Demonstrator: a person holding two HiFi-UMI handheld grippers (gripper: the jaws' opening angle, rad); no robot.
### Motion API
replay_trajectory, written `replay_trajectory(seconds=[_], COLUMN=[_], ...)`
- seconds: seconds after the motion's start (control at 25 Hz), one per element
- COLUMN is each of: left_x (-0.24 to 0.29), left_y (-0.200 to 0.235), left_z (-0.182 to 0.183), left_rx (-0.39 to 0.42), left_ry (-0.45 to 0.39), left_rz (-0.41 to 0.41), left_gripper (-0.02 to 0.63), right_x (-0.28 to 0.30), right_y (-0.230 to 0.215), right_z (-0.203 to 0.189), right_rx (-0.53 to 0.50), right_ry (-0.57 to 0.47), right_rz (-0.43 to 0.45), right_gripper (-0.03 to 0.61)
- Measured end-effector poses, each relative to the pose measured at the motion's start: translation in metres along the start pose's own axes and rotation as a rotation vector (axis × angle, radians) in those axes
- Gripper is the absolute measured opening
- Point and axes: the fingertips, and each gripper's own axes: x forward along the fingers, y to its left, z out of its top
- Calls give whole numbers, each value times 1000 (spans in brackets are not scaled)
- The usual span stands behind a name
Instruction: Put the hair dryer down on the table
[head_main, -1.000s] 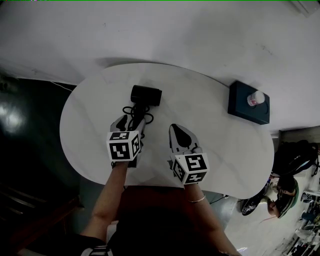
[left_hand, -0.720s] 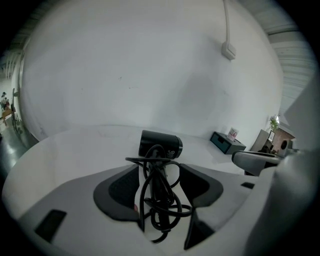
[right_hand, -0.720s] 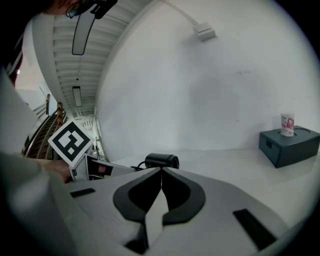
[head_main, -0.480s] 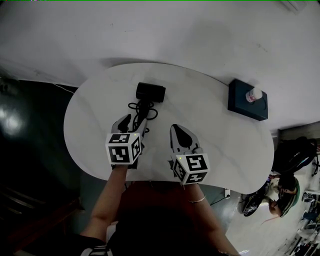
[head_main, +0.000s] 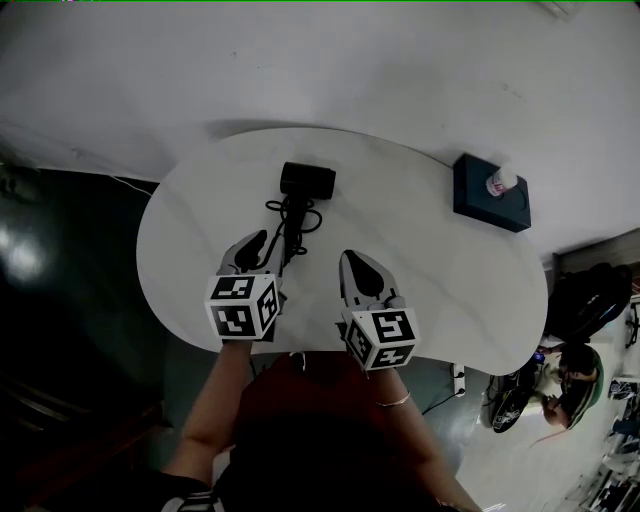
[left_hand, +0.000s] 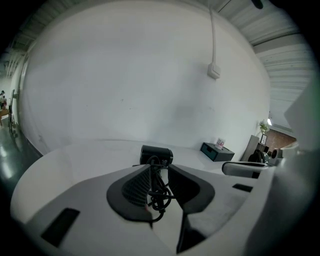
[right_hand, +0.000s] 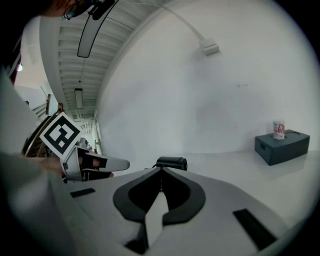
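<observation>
We are holding the left tool (head_main: 266, 246) over the near side of the white tabletop (head_main: 440, 290). Its jaws have just been closing and are now standing partly apart, pressing on nothing. The coiled cord (left_hand: 158, 192) is showing in the gap between them. The black hair dryer (head_main: 306, 180) is lying on the tabletop just beyond that tool, toward the wall. We are holding the right tool (head_main: 352, 262) clenched and empty beside the left one.
</observation>
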Motion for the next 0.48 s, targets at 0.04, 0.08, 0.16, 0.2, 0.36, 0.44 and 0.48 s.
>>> replay_trajectory(seconds=[0.04,0.08,0.16,0.2,0.36,0.44,0.48], left_x=[-4,-7,-14,-18,-33,-42,-46], left_y=[0,-1,-3,-3,-4,-5,-5], left_z=[0,0,-1,-1,-1,1,1], left_rx=[2,3,5,6,14,24,30], left_ry=[-5,-10,-23,-30,-50,-60,-66], left_rz=[-6,-12,-26,-30,-41,-45,-47], left_gripper=[118,113,103,98,78,66,58], right_x=[-2,-4,-9,-11,-22,-27,-30], right_y=[3,5,10,12,21,26,28], right_z=[0,1,1,1,1,2,2], right_rx=[-1,-3,-6,-7,-10,-10,-12], right_ry=[-4,-7,-15,-18,-32,-40,-43], right_rz=[-1,-3,-7,-10,-22,-26,-28], right_gripper=[15,15,15,15,15,15,15])
